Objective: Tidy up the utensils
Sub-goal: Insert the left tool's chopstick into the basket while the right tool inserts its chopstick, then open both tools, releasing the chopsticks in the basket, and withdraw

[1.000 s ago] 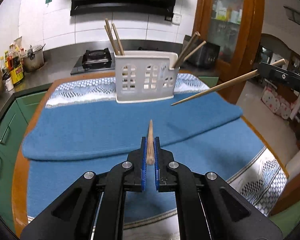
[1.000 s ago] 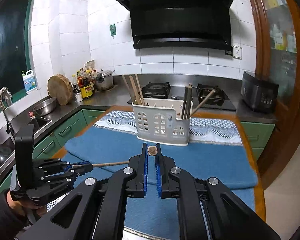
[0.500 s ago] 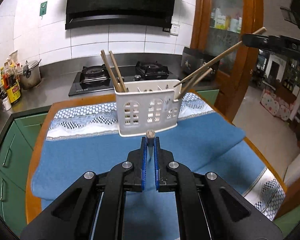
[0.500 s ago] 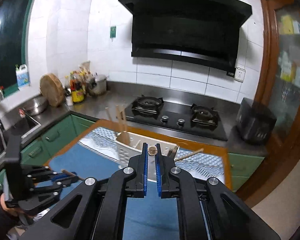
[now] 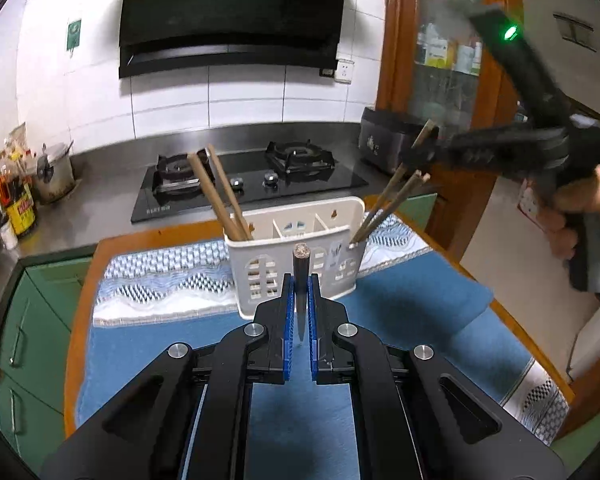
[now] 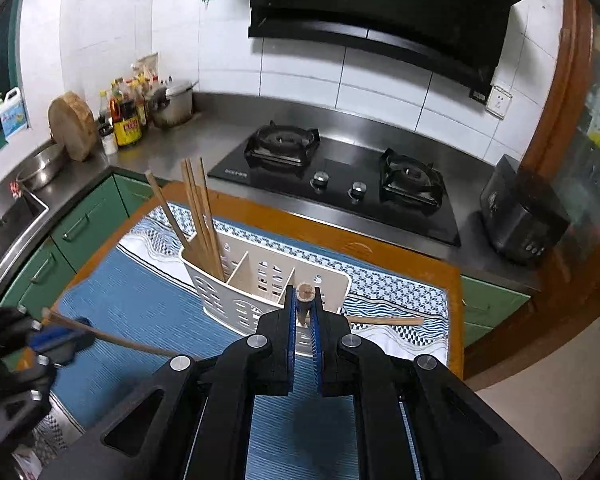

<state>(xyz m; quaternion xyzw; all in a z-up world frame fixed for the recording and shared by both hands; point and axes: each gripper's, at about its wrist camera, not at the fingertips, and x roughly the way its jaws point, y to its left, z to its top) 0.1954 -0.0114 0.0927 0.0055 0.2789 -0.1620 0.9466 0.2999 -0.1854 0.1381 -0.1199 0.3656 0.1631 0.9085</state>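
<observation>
A white slotted caddy (image 5: 260,264) stands on the blue cloth (image 5: 400,312), with wooden chopsticks (image 5: 216,196) in its left slot and two more (image 5: 396,200) leaning out of its right slot. My left gripper (image 5: 300,280) is shut on a chopstick (image 5: 301,250) seen end-on, just in front of the caddy. Up to the right, my right gripper (image 5: 410,156) holds a chopstick (image 5: 424,140) slanting down toward the right slot. In the right wrist view, the right gripper (image 6: 303,292) is shut on that chopstick (image 6: 306,292) above the caddy (image 6: 220,296); the left gripper (image 6: 76,332) is at lower left.
The cloth covers a wooden table (image 5: 84,304) with green cabinets (image 6: 84,232) to its left. Behind it lie a gas hob (image 6: 340,176), a pot (image 6: 176,104), bottles (image 6: 126,116) and a black appliance (image 6: 520,216). A wooden door frame (image 5: 396,80) stands at the right.
Both grippers rose and closed in on the caddy. The right gripper swung from the table's right side to above the caddy's right slot, its chopstick now steeper. Both stayed shut.
</observation>
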